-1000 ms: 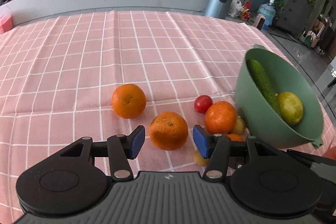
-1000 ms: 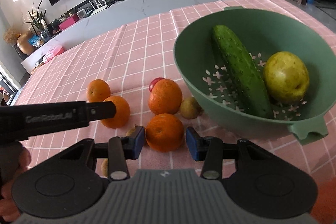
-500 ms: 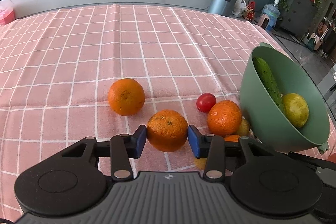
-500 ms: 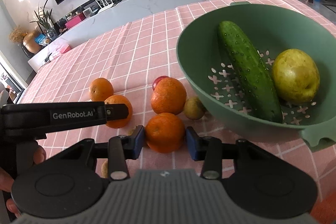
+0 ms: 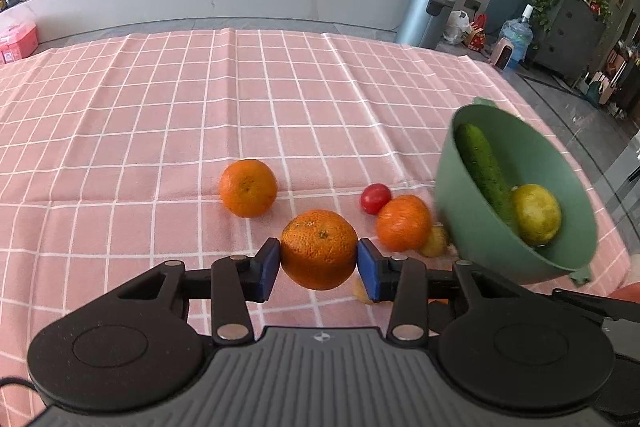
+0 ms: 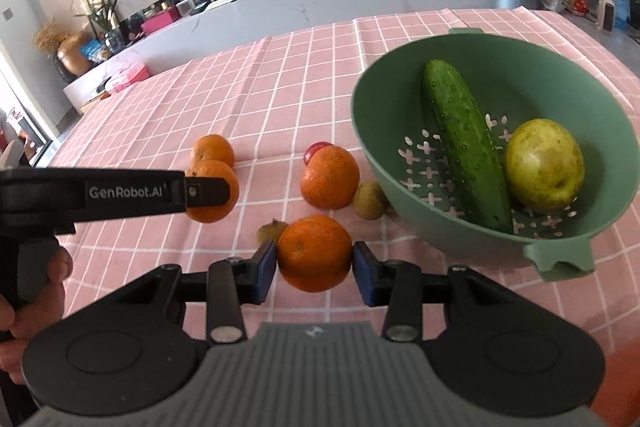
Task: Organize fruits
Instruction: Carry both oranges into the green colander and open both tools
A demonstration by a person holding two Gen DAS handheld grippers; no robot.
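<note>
Orange on both sides: the left gripper (image 5: 319, 264), its jaws just closed in, clamps one mandarin (image 5: 319, 249) and the right gripper (image 6: 314, 266) pinches another mandarin (image 6: 315, 253), both near the green colander (image 6: 452, 235) holding a cucumber (image 6: 464, 143) and a pear (image 6: 543, 165).
</note>
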